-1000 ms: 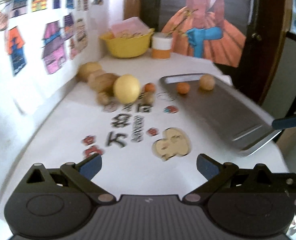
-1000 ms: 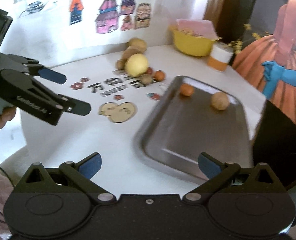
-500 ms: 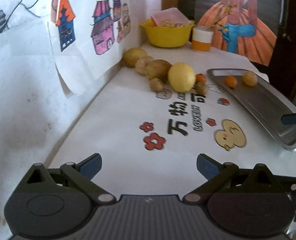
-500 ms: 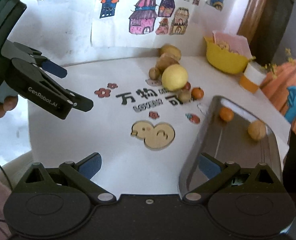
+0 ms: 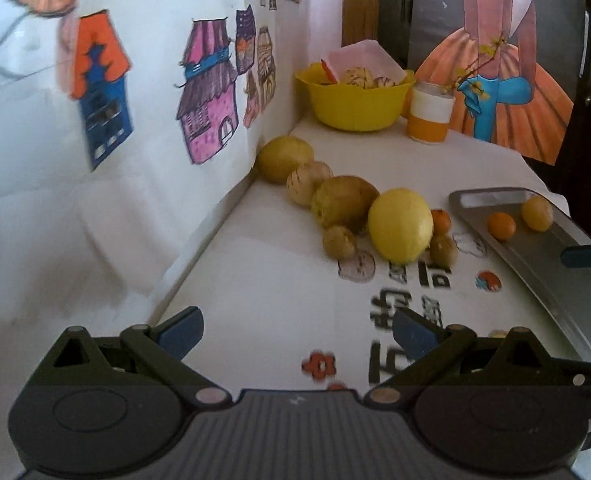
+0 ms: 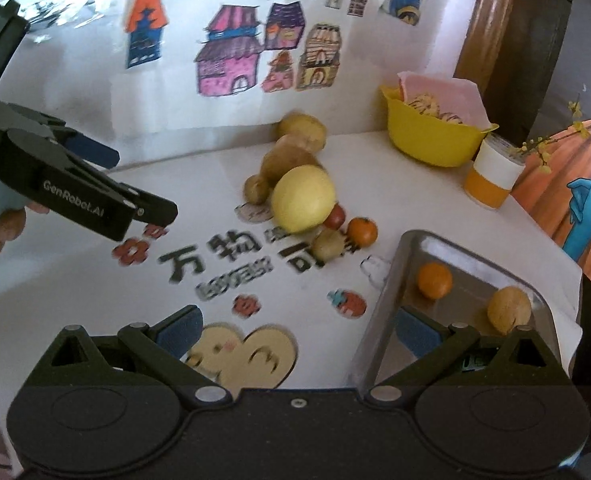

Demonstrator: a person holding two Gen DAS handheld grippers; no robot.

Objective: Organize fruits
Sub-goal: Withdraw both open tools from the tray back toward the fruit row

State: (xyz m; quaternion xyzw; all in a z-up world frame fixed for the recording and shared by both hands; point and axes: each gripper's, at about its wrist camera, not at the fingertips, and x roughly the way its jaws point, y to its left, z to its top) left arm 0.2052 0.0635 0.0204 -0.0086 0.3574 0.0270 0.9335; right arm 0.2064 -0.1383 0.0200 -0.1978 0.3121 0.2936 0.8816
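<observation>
both claws released over the counter, fruit split between pile and tray

left wrist: my left claw (image 5: 297, 332) hangs released and empty above the white counter (image 5: 263, 280); ahead, a big yellow fruit (image 5: 400, 225) sits in a cluster with brownish fruits (image 5: 343, 201) along the wall, and a small orange (image 5: 501, 225) and a yellow-brown fruit (image 5: 537, 213) lie on the metal tray (image 5: 567, 280) to the right. right wrist: my right claw (image 6: 297, 330) is released too, holding nothing, its right finger over the tray's near corner; the tray (image 6: 379, 336) carries the orange (image 6: 434, 280) and the round fruit (image 6: 509, 309), well apart from the pile (image 6: 303, 199); the left claw (image 6: 143, 188) hovers at left.
</observation>
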